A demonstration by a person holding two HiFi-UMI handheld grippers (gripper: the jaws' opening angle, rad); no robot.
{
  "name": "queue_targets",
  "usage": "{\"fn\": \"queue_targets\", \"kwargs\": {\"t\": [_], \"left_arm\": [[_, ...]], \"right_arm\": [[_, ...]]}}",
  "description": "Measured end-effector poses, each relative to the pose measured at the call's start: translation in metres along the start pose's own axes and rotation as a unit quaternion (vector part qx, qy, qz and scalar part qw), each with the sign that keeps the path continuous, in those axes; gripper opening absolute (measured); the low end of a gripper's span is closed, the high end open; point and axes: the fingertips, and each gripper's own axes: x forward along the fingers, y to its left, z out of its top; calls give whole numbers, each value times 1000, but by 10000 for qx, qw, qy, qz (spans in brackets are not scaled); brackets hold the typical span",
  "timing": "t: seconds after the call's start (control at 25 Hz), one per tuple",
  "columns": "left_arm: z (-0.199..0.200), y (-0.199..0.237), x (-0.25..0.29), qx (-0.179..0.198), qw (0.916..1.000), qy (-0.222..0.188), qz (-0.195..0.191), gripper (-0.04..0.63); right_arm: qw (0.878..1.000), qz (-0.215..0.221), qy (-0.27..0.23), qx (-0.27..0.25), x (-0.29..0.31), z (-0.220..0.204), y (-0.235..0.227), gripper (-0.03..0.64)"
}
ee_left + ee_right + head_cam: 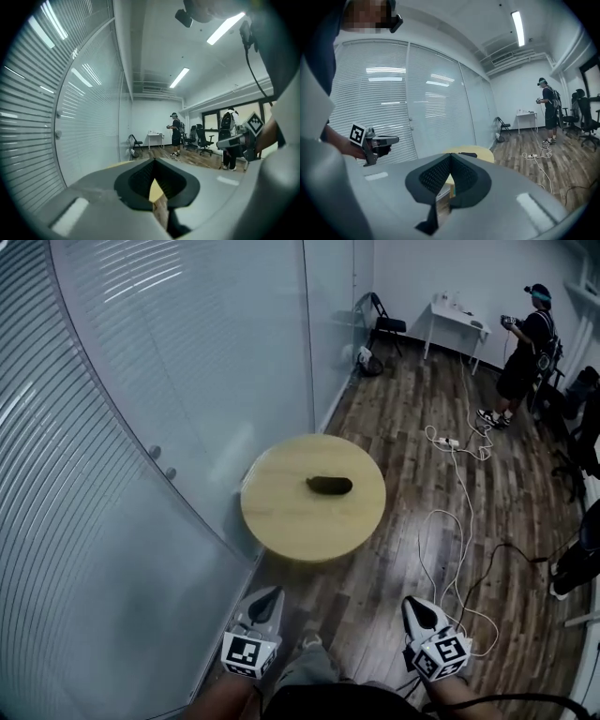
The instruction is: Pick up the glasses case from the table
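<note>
The left tool (270, 596) and the right tool (415, 606) are both held low and close to the person's body, noses pointing forward. Each has its jaws together with nothing between them, which makes sense, I'd say, as there is nothing within reach to grip.

The glasses case (329, 485) lies ahead of both tools, well apart from them and roughly between the lines they point along. It rests flat near the middle of the round table (281, 526), so either tool could come at it; my guess is the approach has only begun.

The only print is the black-and-white square pattern on each tool's marker cube (247, 653). There are no letters on it, and I can read no brand on the case.
</note>
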Motion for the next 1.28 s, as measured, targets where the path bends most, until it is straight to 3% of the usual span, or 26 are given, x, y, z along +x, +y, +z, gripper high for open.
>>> {"fn": "queue_targets", "kwargs": {"t": [0.24, 0.48, 0.68, 0.88, 1.04, 1.28], "left_arm": [[21, 61, 66, 71, 9995, -202, -253, 5], [22, 106, 124, -3, 9998, -28, -217, 5], [33, 138, 171, 14, 10000, -81, 36, 5], [37, 177, 222, -342, 9982, 42, 495, 5], [45, 203, 268, -435, 9952, 111, 875, 5], [35, 243, 313, -426, 9873, 260, 1510, 5]], "right_arm": [[9999, -168, -10, -12, 68, 28, -15, 6], [9986, -363, -246, 291, 127, 43, -46, 6], [9998, 21, -191, 53, 202, 66, -71, 6], [9982, 542, 16, -262, 296, 89, -100, 6], [9927, 1052, 258, -534, 357, 104, -121, 6], [9775, 1746, 684, -963, 436, 90, -145, 6]]}}
